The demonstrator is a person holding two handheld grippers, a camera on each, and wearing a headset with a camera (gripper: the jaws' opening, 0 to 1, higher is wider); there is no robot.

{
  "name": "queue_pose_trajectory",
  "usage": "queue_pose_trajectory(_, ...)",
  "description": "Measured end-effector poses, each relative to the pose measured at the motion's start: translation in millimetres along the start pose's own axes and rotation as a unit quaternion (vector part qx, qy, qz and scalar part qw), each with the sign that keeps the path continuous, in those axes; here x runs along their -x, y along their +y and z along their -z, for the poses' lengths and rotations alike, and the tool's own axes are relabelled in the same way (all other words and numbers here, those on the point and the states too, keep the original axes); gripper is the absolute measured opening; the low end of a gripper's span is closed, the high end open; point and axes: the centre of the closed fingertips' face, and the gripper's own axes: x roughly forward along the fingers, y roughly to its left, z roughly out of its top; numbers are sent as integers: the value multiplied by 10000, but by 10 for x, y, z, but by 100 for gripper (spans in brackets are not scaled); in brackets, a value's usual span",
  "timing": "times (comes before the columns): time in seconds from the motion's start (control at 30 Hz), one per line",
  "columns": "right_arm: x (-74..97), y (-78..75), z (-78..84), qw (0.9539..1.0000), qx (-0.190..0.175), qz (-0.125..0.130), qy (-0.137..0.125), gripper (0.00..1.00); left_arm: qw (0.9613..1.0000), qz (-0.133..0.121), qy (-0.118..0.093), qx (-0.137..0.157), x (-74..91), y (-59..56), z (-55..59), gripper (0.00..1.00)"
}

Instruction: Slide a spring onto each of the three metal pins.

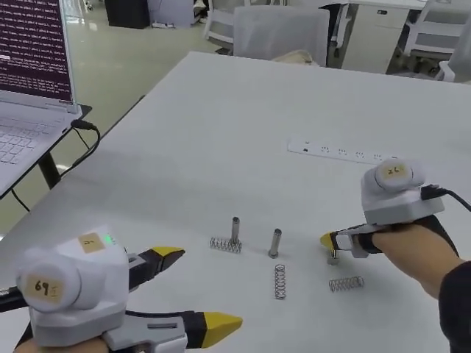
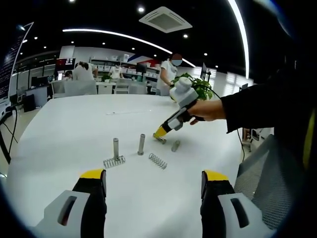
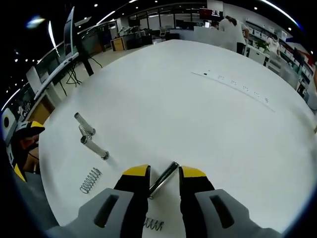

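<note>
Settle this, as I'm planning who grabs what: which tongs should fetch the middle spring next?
Left. The left tongs are open and empty; the right tongs have a pin between them, so they look occupied.

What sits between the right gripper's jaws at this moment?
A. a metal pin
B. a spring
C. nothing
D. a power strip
A: in the right gripper view, a metal pin slants across the narrow gap between the yellow tips of the right gripper, which close on it.
</note>
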Motion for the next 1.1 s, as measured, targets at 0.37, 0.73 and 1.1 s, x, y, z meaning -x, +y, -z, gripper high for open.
queue_pose_trajectory(0.37, -74, -26, 55, 9996, 40, 128, 233, 18, 10000, -5, -2, 27, 0, 10, 5, 74)
queue_pose_trajectory(0.73, -111, -14, 35, 9969, 540, 316, 473, 15, 10000, 8, 14, 30, -2, 8, 12, 73)
queue_pose_trajectory(1.1, -99, -12, 51, 9956, 673, 282, 582, 10, 10000, 28, 11, 46, -1, 4, 11, 72)
